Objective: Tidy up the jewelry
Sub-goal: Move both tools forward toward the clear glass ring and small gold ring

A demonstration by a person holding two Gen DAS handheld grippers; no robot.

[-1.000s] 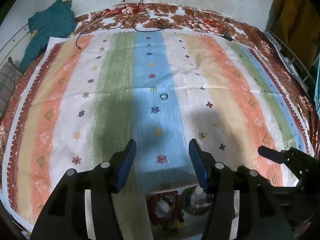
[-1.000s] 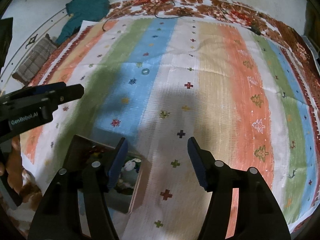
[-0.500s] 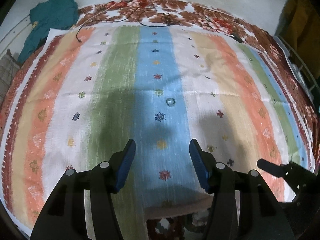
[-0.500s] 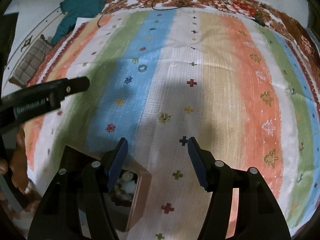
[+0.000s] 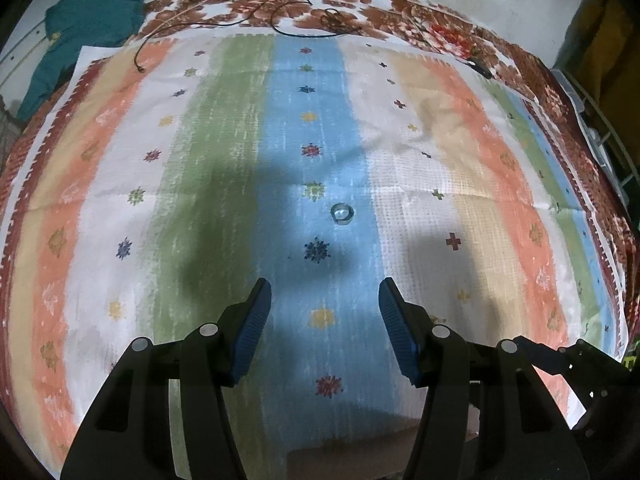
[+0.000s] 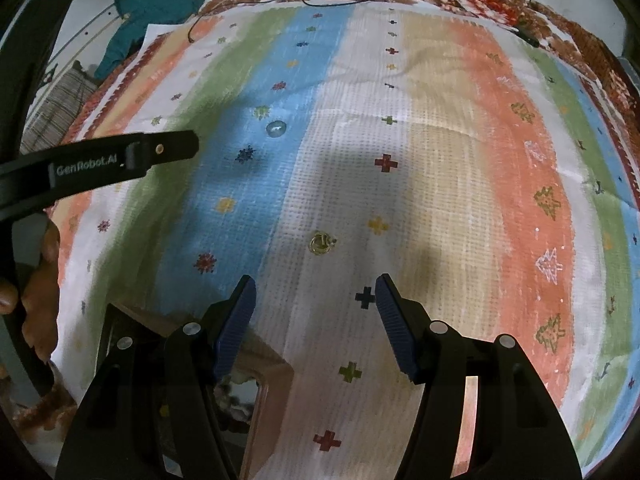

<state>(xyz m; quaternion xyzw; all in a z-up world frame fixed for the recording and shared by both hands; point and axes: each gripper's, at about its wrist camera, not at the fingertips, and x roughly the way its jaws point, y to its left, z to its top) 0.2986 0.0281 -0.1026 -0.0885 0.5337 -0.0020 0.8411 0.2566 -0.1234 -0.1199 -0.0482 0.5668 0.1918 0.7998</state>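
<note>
Grippers first: my left gripper [image 5: 325, 296] and my right gripper [image 6: 315, 292] are both spread wide, and neither one holds anything.

In the last second I moved both of them forward over the striped cloth [image 5: 420, 208]. The wooden box [image 6: 268, 376] with the jewelry inside has slid down to the near edge of both views. From the left side I now see only its top rim. The clear ring [image 5: 342, 213] on the blue stripe looks bigger and closer than it did. It lies straight ahead of my left gripper, a little to the right, with bare cloth between. The gold ring [image 6: 321, 242] on the white stripe has come close too. It sits just in front of my right gripper, between the lines of its two fingers.

I think this means I am reaching for the two loose pieces, one with each gripper, so I can carry them back to the box. Nothing is picked up yet.

Around the cloth there is a flowery red blanket [image 5: 400, 20], a teal garment [image 5: 92, 28] at the far left, and thin black cables [image 5: 304, 16] at the far end. They are all well away from the rings.

Nothing blocks my way. But the rings are small and flat on soft cloth, so they may be hard to pinch. My own shadows fall near them too.
</note>
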